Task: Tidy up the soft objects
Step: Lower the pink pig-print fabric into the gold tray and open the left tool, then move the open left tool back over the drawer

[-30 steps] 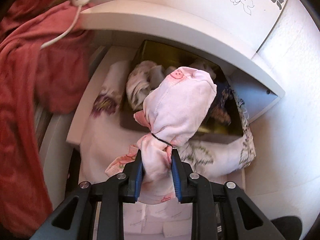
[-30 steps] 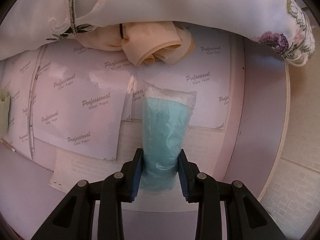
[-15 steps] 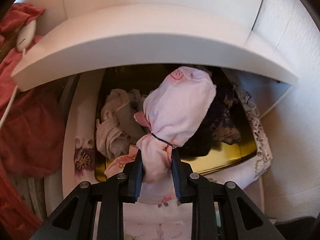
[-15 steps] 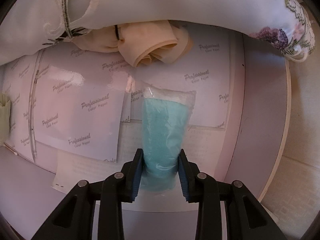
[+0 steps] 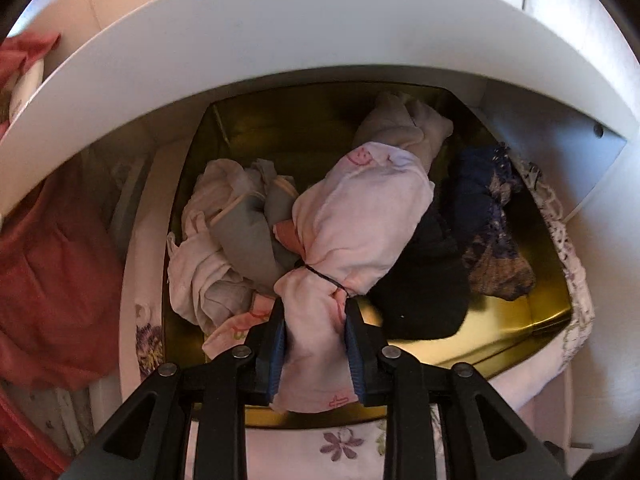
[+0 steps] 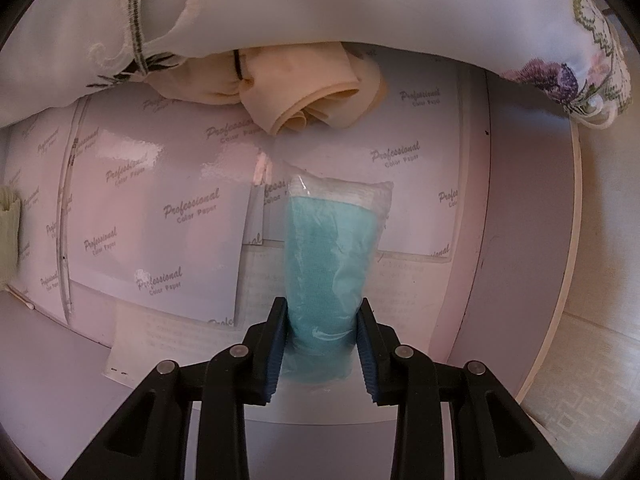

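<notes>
1. The shelf (image 5: 320, 40) now fills the top of the left view and the gold tin (image 5: 500, 344) under it has come close and square-on; a second ago the tin sat further off and a red cloth took up much of the left side; my judgement is that the left hand has carried its load to the tin and the drop is next.
2. The pink bundle (image 5: 360, 216), tied with a black band, hangs over the middle of the tin, above the grey and white clothes (image 5: 224, 240) on the tin's left and the dark lace pieces (image 5: 480, 220) on its right; it is not yet lying in the tin.
3. The left gripper (image 5: 316, 348) has the bundle's tail between its pads; the jaws have just been opening a little, yet cloth is squeezed at both pads, so the hold is not yet let go.
4. The right view is unchanged; the right gripper (image 6: 322, 344) is clamped on a teal packet (image 6: 332, 256) in clear wrap, above the printed paper (image 6: 160, 208).
5. Only the right view shows the packet, the paper and a cream roll (image 6: 304, 96) beyond; only the left shows the tin; neither shows the other gripper.
</notes>
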A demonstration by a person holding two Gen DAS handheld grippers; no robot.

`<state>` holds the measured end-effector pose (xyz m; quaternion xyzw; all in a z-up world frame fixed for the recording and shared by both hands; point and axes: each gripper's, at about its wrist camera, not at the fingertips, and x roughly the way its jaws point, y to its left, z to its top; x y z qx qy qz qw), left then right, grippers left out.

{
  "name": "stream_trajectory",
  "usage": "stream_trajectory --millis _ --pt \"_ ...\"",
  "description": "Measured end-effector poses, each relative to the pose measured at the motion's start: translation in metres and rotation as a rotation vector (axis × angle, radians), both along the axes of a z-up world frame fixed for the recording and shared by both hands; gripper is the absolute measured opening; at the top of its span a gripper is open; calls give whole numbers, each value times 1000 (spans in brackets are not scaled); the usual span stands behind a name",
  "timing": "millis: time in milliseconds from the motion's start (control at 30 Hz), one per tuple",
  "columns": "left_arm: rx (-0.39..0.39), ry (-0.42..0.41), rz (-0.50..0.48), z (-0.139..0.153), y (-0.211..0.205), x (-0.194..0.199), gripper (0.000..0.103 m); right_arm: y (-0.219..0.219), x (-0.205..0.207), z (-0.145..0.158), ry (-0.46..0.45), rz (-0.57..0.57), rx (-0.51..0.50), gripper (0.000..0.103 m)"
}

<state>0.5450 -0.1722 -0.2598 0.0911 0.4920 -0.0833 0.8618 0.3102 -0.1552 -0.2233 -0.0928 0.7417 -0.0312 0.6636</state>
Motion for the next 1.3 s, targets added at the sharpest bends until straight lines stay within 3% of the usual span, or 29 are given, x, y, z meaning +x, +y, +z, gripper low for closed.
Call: stream_trajectory --millis 133,267,500,867,1300 --pt "10 -11 -5 -2 -4 -2 34 1 0 0 1 -2 0 35" --pt "-32 -15 6 1 2 -7 43 1 -1 0 1 -3 -1 35" --pt "-71 -44 4 13 7 -23 48 0 -1 1 1 -2 -1 35" --pt "-93 -75 20 26 22 -51 49 3 -1 2 -1 6 -5 35" --pt "-135 -141 60 54 45 -117 49 9 -3 5 -4 18 -16 35"
